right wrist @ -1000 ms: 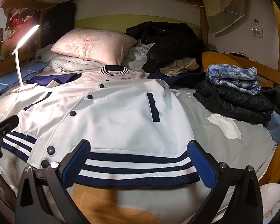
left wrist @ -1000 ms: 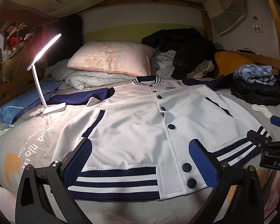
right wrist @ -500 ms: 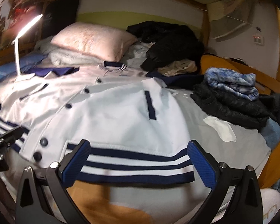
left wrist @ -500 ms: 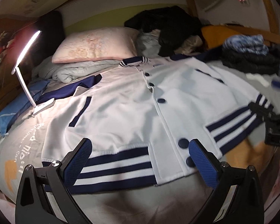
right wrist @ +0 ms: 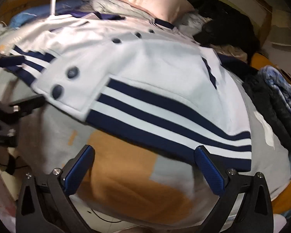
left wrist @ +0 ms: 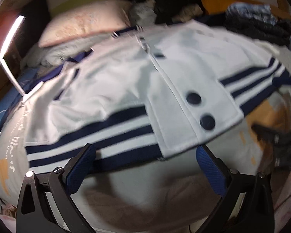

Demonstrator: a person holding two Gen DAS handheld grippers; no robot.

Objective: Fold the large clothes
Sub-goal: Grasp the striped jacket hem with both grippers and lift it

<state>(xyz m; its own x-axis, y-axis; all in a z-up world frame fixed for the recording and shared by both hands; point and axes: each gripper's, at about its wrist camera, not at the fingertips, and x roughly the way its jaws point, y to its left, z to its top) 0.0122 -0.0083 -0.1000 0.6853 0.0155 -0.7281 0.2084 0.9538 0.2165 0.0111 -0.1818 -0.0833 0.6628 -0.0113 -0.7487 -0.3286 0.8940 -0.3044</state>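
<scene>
Your white button-front varsity jacket with navy-striped ribbed hem (left wrist: 126, 81) lies spread flat, front side up, on the grey bedsheet with orange patches (right wrist: 126, 174), collar toward the pink pillow (left wrist: 83, 25) at the top of the frame and hem toward you. Its long axis runs from the lower centre of each view up to the collar, while the striped hem band crosses the frame just above both sets of jaws. Your left gripper (left wrist: 145, 167) hangs with its jaws spread wide and holding nothing; its left blue pad sits right at the lower edge of the hem, though whether it touches the cloth cannot be told through the blur. Your right gripper (right wrist: 144, 165) is likewise wide open and empty, with its right pad at the hem's lower edge near the corner in the lower right of that view and its left pad over bare sheet. So each hand is nearest its own half of the hem: the left takes the stretch left of the button placket (left wrist: 196, 104), the right takes the far corner. The next move probably turns on that split, with both jaws closing on the hem band. The white desk lamp (left wrist: 11, 44) at upper left stands just beside the sleeve, so mind it.
</scene>
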